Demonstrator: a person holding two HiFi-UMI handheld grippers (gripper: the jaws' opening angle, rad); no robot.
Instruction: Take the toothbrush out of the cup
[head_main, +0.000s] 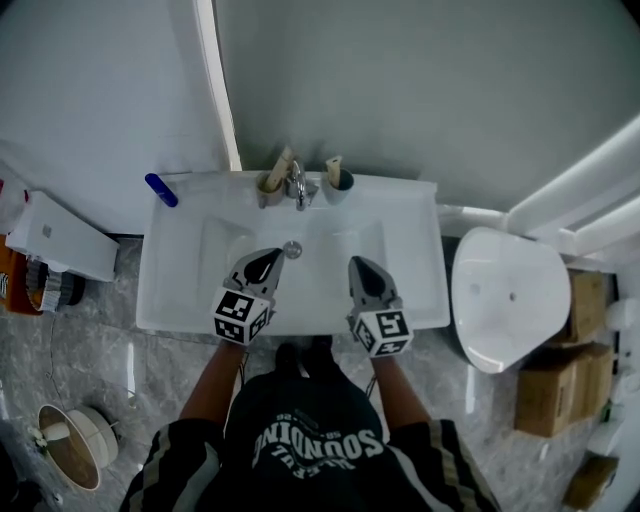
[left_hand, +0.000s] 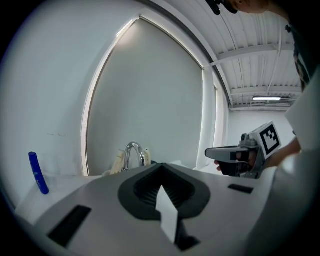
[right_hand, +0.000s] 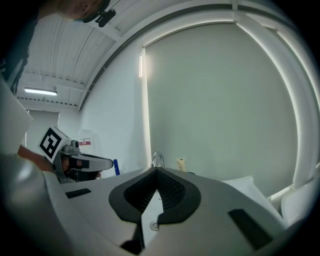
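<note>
Both forearms stretch over the white ceramic washbasin (head_main: 165, 290). The grey left tool (head_main: 272, 258) and grey right tool (head_main: 358, 266) hang above the bowl, jaws closed on nothing. Straight beyond, left of the chrome tap (head_main: 297, 186), a brownish cup (head_main: 268, 190) holds a pale toothbrush (head_main: 283, 162) leaning toward the wall, nearer the left tool. A grey cup (head_main: 341, 183) to the right holds a second pale brush (head_main: 333, 166). Only the tap crowds them. A blue tube (head_main: 160, 189) lies well aside.

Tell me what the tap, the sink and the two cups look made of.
The tap looks like chromed metal: it shines and mirrors light. The sink looks like glazed ceramic: smooth, glossy white. The tan cup and the grey-blue cup are too small to tell, perhaps plastic.
</note>
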